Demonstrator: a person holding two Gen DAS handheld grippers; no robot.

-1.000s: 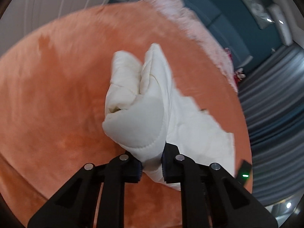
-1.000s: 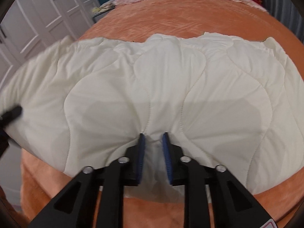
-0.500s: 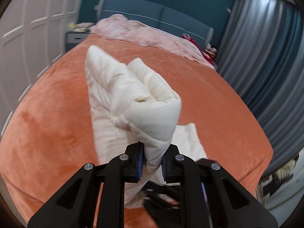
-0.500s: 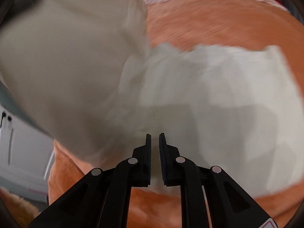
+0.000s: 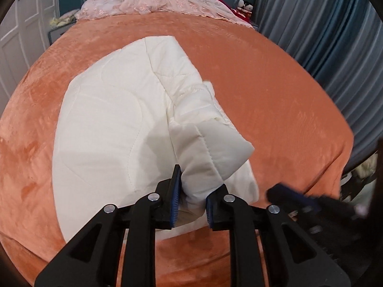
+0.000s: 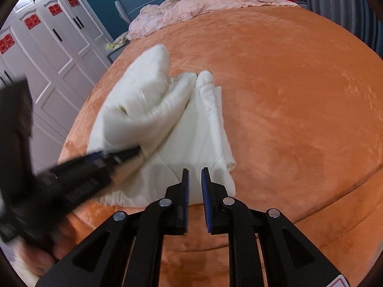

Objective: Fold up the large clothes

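Note:
A cream quilted garment (image 5: 107, 124) lies folded on the orange bed cover (image 5: 275, 83). My left gripper (image 5: 191, 191) has a thick folded corner of it between its pads; the jaws are opening but the pads still touch the cloth on both sides. In the right wrist view the same garment (image 6: 191, 138) lies left of centre, and the left gripper (image 6: 134, 153) reaches in from the left, blurred. My right gripper (image 6: 194, 184) hovers over the garment's near edge, jaws opening, nothing between them. Its blurred tip (image 5: 287, 195) shows at the right of the left wrist view.
A crumpled pink blanket (image 5: 155, 2) lies at the head of the bed against a blue headboard. White wardrobe doors (image 6: 47, 35) stand to the left, grey curtains (image 5: 323, 24) to the right. The bed's front edge (image 6: 311, 210) runs just below the garment.
The left gripper swung the folded corner over and down onto the rest of the garment. The right gripper let go of the garment's edge and drew back above it.

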